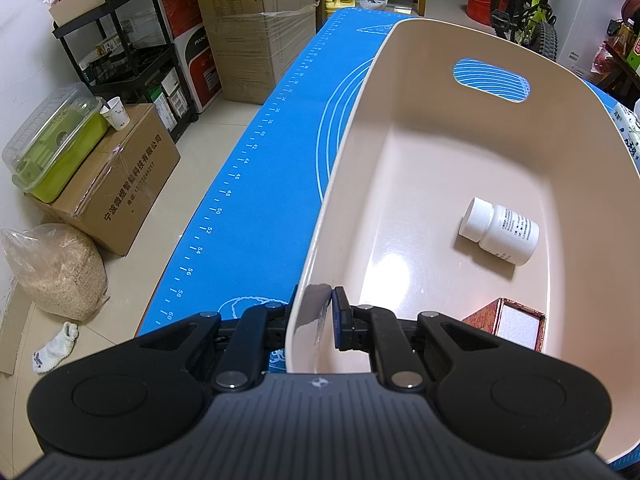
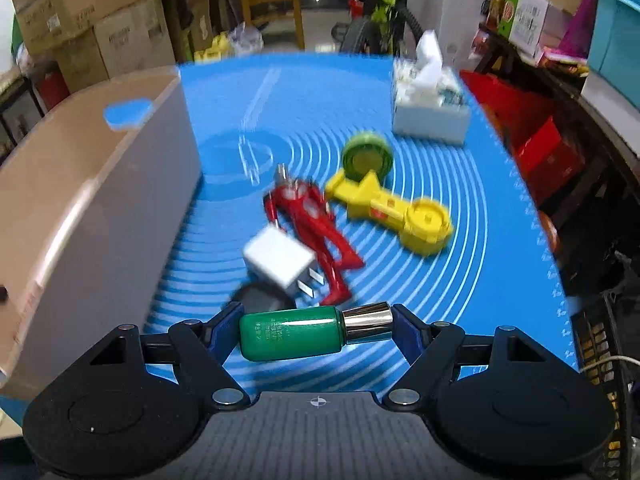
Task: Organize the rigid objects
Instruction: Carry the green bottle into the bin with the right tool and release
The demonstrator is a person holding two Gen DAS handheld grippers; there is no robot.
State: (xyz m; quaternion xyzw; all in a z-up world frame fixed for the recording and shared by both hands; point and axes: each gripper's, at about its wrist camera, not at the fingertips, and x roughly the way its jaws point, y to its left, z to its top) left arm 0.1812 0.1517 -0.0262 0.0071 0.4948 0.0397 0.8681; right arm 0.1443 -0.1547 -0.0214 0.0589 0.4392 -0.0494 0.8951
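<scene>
While the left gripper (image 1: pixel 324 320) pinches the bin (image 1: pixel 440 152) rim to steady it, right gripper (image 2: pixel 316 332) jaws clamp the green bottle (image 2: pixel 292 334) endwise, bin-bound I'd say.

A cluttered home storeroom: stacked cardboard boxes (image 1: pixel 248 28), a child's bicycle (image 1: pixel 532 4).

1. Right gripper (image 2: pixel 316 334) clamps a green bottle (image 2: pixel 290 334) sideways, silver cap (image 2: pixel 367 322) toward the right finger.
2. Blue mat (image 2: pixel 460 264) below, picture blurred.
3. On the mat: white charger (image 2: pixel 278 260) touching a red figure (image 2: pixel 310 224), yellow toy (image 2: pixel 394 212), green tape roll (image 2: pixel 366 158), tissue box (image 2: pixel 430 108).
4. Beige bin (image 2: pixel 100 192) at left.
</scene>
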